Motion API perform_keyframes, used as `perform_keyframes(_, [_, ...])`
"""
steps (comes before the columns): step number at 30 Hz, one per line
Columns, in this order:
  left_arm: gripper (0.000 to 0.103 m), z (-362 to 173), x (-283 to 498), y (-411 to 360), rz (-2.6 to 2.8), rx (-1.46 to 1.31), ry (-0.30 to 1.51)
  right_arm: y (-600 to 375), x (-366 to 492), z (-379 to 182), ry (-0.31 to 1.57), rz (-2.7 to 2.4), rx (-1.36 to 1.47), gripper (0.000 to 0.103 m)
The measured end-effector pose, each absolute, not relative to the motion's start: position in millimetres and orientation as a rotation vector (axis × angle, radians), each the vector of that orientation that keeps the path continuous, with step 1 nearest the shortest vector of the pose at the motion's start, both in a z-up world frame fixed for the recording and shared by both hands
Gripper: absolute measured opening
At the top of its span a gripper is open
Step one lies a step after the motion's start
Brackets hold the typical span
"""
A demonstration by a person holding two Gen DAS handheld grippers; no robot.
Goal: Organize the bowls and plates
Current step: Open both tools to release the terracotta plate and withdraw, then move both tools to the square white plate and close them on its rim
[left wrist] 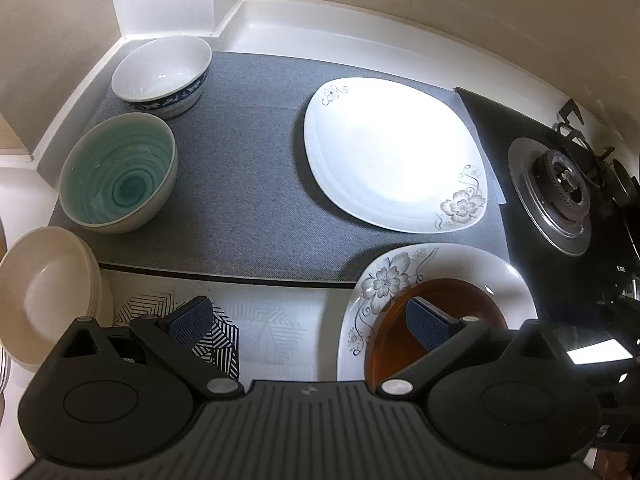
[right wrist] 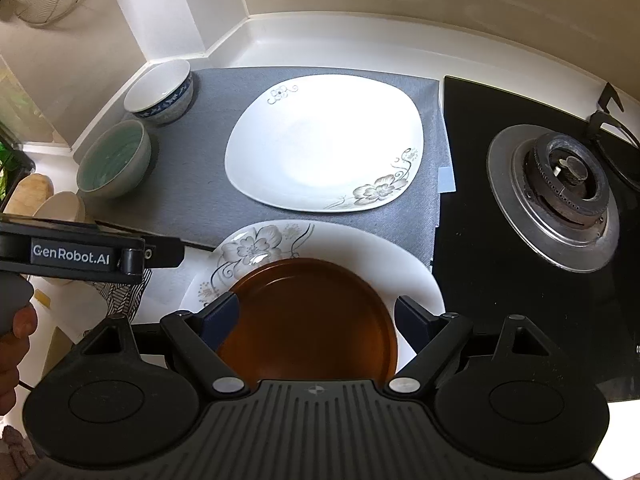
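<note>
A white square floral plate (left wrist: 392,152) (right wrist: 324,144) lies on the grey mat (left wrist: 240,184). Nearer, a brown plate (left wrist: 448,304) (right wrist: 308,312) rests on a white floral plate (left wrist: 384,280) (right wrist: 256,248). A teal bowl (left wrist: 120,176) (right wrist: 114,158) and a white bowl with a blue band (left wrist: 162,74) (right wrist: 160,92) stand at the mat's left. My left gripper (left wrist: 308,320) is open, its right finger over the brown plate. My right gripper (right wrist: 316,316) is open, its fingers on either side of the brown plate just above it. The left gripper's body (right wrist: 72,254) shows in the right wrist view.
A black gas hob with a burner (left wrist: 560,192) (right wrist: 560,196) lies to the right. Cream plates (left wrist: 48,292) sit at the left edge. A striped cloth (left wrist: 216,332) lies on the white counter in front. Walls close off the back and left.
</note>
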State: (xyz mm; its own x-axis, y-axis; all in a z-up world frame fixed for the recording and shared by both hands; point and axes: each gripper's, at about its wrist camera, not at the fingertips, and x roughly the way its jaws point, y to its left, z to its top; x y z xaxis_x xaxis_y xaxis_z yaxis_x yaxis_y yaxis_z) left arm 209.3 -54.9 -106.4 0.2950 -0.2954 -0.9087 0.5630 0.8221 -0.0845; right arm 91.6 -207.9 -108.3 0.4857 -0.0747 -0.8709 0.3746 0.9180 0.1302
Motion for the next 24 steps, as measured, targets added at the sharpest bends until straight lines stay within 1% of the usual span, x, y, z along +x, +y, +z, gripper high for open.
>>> perform_keyframes(5, [0.103, -108, 223, -56, -0.547, 0.234, 1.156, -230, 100, -104, 0.997, -0.298, 0.348, 0.086])
perform_keyframes(13, [0.103, -117, 254, -69, -0.463, 0.157, 1.137, -284, 135, -99, 0.840, -0.321, 0.310, 0.087])
perform_keyframes(24, [0.103, -145, 301, -99, -0.404, 0.068, 1.102, -347, 214, -140, 0.800, -0.205, 0.372, 0.086])
